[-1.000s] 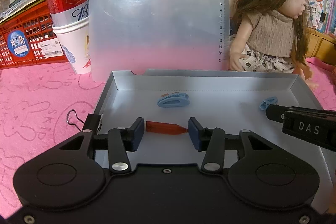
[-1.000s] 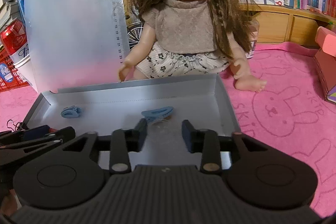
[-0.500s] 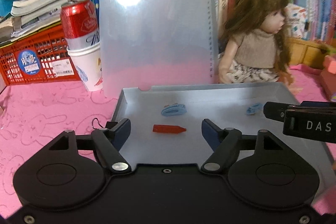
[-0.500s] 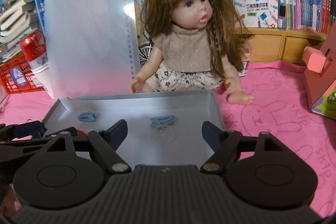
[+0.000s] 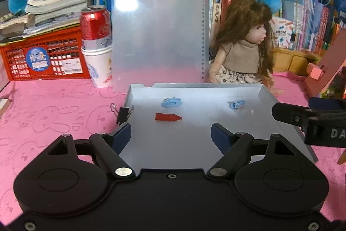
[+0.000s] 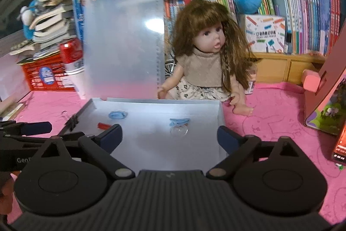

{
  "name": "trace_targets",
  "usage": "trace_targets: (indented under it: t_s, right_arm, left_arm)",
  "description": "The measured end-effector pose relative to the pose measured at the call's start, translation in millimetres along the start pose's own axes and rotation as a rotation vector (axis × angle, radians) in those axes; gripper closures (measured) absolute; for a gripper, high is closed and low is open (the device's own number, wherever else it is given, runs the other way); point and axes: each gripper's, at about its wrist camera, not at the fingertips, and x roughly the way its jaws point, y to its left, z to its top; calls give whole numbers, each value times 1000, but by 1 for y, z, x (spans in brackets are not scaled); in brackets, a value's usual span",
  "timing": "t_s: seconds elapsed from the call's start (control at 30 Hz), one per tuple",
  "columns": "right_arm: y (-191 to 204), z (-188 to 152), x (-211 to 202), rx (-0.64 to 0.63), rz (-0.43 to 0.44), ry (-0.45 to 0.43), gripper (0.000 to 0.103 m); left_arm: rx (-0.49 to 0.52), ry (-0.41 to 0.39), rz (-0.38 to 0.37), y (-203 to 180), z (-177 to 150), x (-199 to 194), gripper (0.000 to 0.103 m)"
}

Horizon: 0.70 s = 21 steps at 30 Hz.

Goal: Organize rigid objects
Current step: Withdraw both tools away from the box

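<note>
1. The left gripper (image 5: 170,131) hangs released, jaws spread wide over the near half of the shallow grey cardboard tray (image 5: 138,96); the right gripper (image 6: 169,135) is likewise spread and empty.
2. The small red tapered plastic cap (image 5: 168,117) lies flat on the tray floor, ahead of the left gripper, apart from the two pale blue plastic clips (image 5: 172,102) (image 5: 236,103).
3. A clear domed piece (image 6: 178,130) sits just beside the right-hand clip.
4. Judging by looks, the cap is light, stiff and smooth – likely to roll or squirt out, so pinch it across its thicker end.
5. A black binder clip (image 5: 123,114) sits at the tray's left wall.
6. Readable writing: "DA" on the right gripper's body, "Gen" on the left's – the red drinks can (image 5: 95,27) has script I cannot read.
</note>
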Motion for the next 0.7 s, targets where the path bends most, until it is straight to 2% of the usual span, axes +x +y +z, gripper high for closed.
trace_targets:
  t_s: [0.4, 0.7]
  right_arm:
    - [16, -21, -65, -56, 71, -102, 0]
    - [13, -50, -92, -86, 60, -121, 0]
  left_arm:
    - [23, -96, -47, 1, -31, -66, 21]
    - [49, -101, -102, 1, -67, -103, 19]
